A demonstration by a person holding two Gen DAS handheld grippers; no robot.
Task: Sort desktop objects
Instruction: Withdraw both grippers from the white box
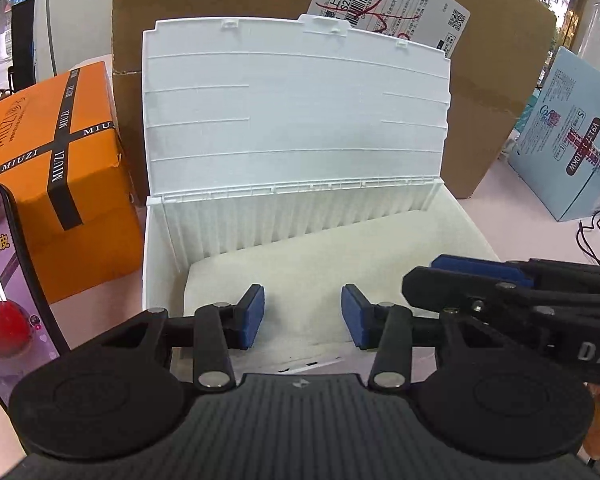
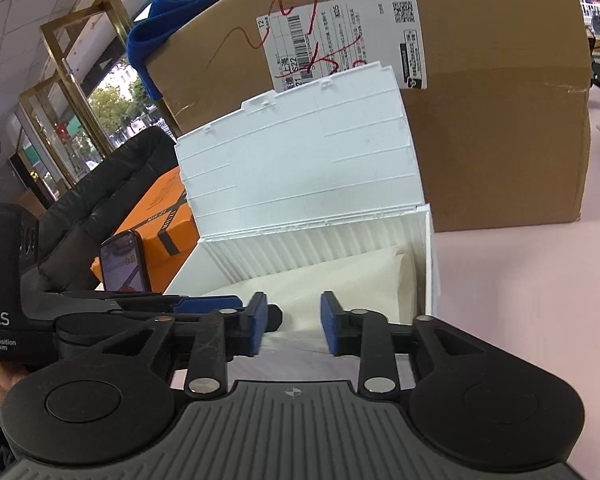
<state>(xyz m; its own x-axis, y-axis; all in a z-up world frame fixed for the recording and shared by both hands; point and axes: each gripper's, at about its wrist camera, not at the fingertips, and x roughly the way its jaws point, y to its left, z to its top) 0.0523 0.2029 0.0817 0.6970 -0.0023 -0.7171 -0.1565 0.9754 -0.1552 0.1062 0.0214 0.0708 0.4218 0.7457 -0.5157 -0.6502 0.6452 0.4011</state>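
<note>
A white plastic storage box stands on the pink desk with its ribbed lid swung upright against a big cardboard carton. Folded off-white cloth lines the bottom of the box. My left gripper hovers open over the box's near edge, nothing between its blue pads. From the right, my right gripper reaches in over the box's right side. In the right wrist view the right gripper is open and holds nothing above the same box and cloth; the left gripper crosses in from the left.
An orange MIUZI box sits left of the white box, with a lit phone propped in front of it. The brown carton stands behind. A light blue box and black cables lie at the right. Pink desk extends right.
</note>
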